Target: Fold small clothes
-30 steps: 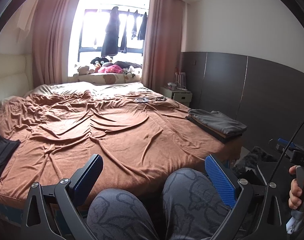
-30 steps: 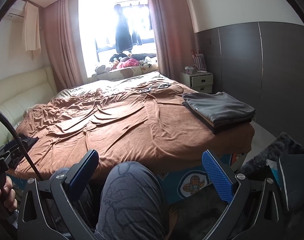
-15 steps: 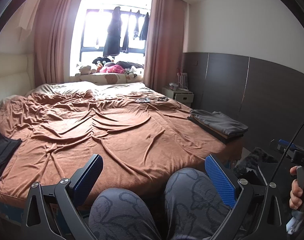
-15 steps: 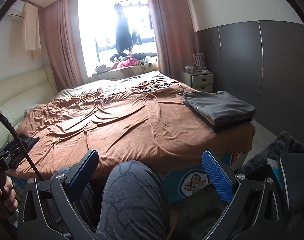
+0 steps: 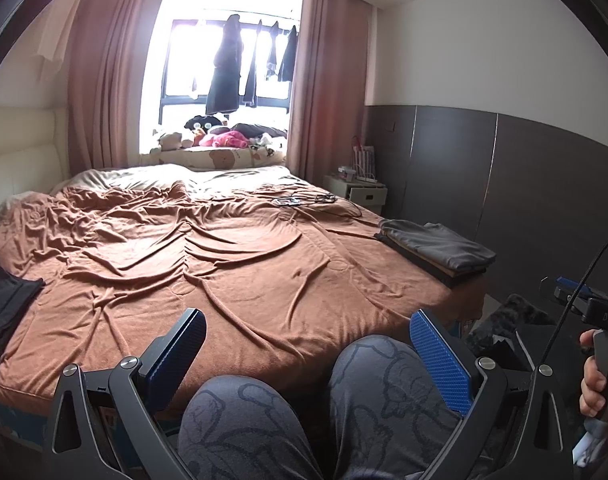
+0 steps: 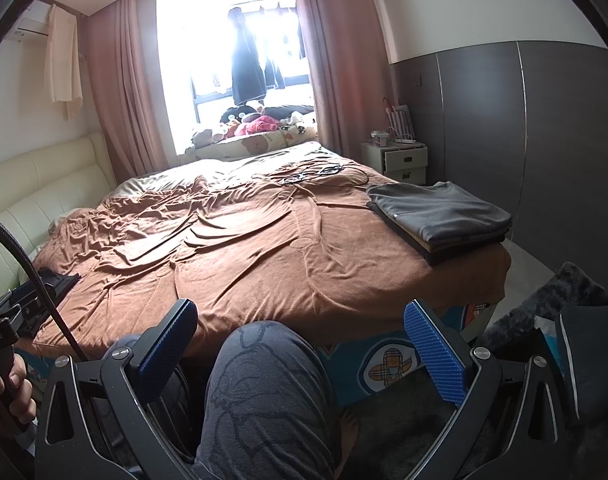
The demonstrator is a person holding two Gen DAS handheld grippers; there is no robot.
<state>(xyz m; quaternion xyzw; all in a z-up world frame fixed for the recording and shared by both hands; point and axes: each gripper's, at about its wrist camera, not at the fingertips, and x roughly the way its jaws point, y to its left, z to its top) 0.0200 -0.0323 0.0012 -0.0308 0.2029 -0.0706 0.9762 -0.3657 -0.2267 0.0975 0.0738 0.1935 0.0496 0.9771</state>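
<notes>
A stack of folded grey and dark clothes lies on the bed's right edge; it also shows in the right wrist view. A black garment lies unfolded at the bed's left edge, partly cut off, and its tip shows in the right wrist view. My left gripper is open and empty, held over my knees short of the bed. My right gripper is open and empty, also over my knee. Each gripper's handle shows in the other's view.
The bed is covered by a wrinkled brown blanket. Cables and glasses lie at its far side. A nightstand stands at the far right by a dark wall. A dark fluffy rug lies on the floor to the right.
Both views have shifted only slightly; the left gripper has tilted a little, so the bed sits slightly lower in frame. Both grippers stay open and empty.
</notes>
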